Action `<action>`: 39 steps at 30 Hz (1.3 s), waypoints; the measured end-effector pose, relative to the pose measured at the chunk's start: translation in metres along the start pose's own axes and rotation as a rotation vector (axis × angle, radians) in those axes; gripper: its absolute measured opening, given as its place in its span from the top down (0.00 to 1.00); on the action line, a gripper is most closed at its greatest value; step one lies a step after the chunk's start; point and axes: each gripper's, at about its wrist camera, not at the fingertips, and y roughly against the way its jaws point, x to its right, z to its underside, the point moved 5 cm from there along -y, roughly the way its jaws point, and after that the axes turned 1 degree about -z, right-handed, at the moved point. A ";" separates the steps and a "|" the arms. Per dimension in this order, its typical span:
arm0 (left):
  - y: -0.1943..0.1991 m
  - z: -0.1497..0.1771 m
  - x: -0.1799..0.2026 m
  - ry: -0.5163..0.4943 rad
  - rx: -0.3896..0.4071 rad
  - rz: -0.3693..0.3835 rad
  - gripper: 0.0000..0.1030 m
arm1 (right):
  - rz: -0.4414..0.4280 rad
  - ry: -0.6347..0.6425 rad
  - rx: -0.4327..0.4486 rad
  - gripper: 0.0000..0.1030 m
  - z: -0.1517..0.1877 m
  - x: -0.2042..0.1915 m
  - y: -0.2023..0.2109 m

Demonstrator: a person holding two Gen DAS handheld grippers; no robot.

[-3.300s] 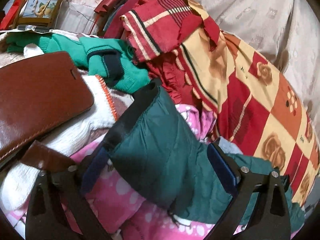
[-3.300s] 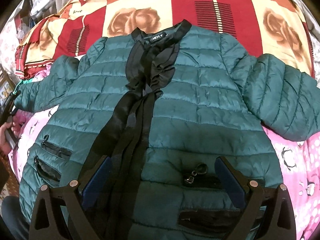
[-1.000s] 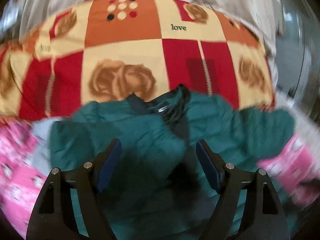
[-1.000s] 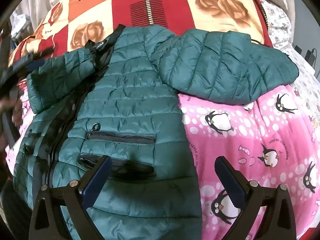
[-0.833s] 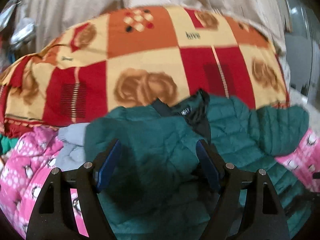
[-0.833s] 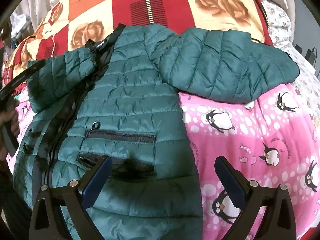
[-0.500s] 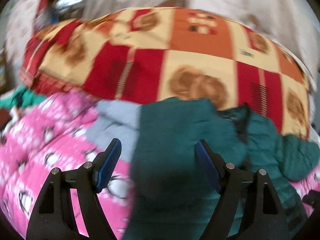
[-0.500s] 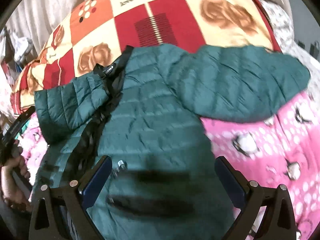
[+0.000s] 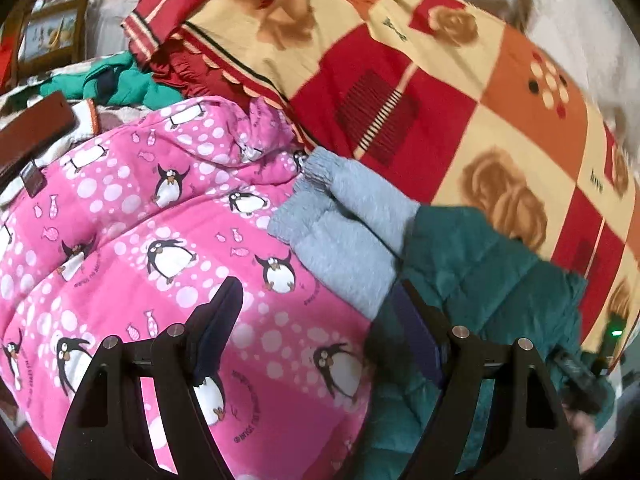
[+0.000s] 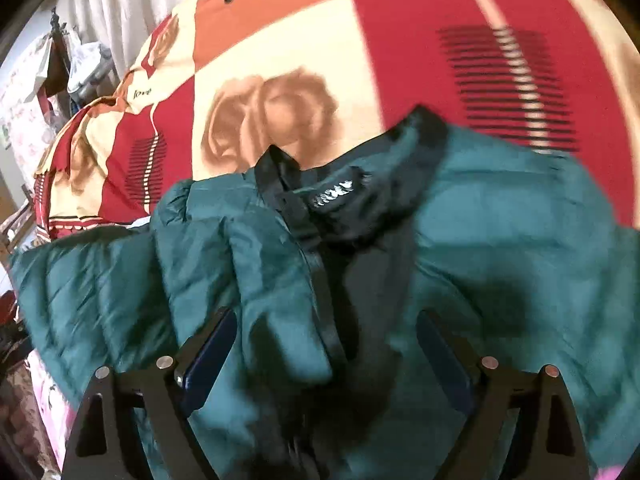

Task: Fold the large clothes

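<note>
A dark green quilted jacket lies on the bed, its black collar toward the patchwork blanket. One sleeve is folded across at the left. My right gripper is open and empty, low over the jacket's chest near the black zip strip. In the left wrist view the jacket's edge shows at the right. My left gripper is open and empty above the pink penguin quilt, its right finger by the jacket.
A grey fleece garment lies between the quilt and the jacket. A red, cream and orange blanket fills the far side. Green knitwear and a brown leather item sit at the far left.
My left gripper has swung left off the jacket to the pink quilt. My right gripper has moved up the jacket toward the collar. Both stay open.
</note>
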 end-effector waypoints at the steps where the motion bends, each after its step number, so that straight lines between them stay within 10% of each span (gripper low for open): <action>1: -0.001 -0.003 -0.001 0.005 -0.001 -0.005 0.24 | -0.025 -0.006 -0.046 0.38 0.000 0.000 -0.012; 2: 0.000 -0.005 -0.002 0.010 -0.004 -0.007 0.24 | -0.050 -0.004 -0.065 0.63 0.001 -0.003 -0.015; 5: -0.001 -0.006 -0.003 0.023 -0.005 -0.005 0.24 | -0.096 0.022 -0.038 0.82 0.000 -0.010 0.001; 16: -0.005 0.012 0.026 -0.109 -0.008 -0.094 0.24 | 0.226 -0.121 0.056 0.83 0.006 0.101 0.115; 22: -0.026 0.038 0.068 -0.335 -0.061 -0.146 0.24 | 0.259 -0.183 0.002 0.84 0.021 0.131 0.123; 28: -0.048 0.052 0.086 -0.327 -0.154 -0.081 0.24 | 0.256 -0.126 0.119 0.83 0.005 0.103 0.153; 33: -0.065 0.054 0.108 -0.302 -0.194 -0.013 0.24 | 0.107 0.040 -0.032 0.83 0.023 0.033 0.106; 37: -0.088 0.070 0.114 -0.277 -0.276 0.000 0.24 | 0.367 0.054 -0.195 0.81 0.059 0.077 0.057; 39: -0.094 0.077 0.114 -0.265 -0.321 0.008 0.24 | 0.330 -0.033 -0.152 0.81 0.063 0.094 0.062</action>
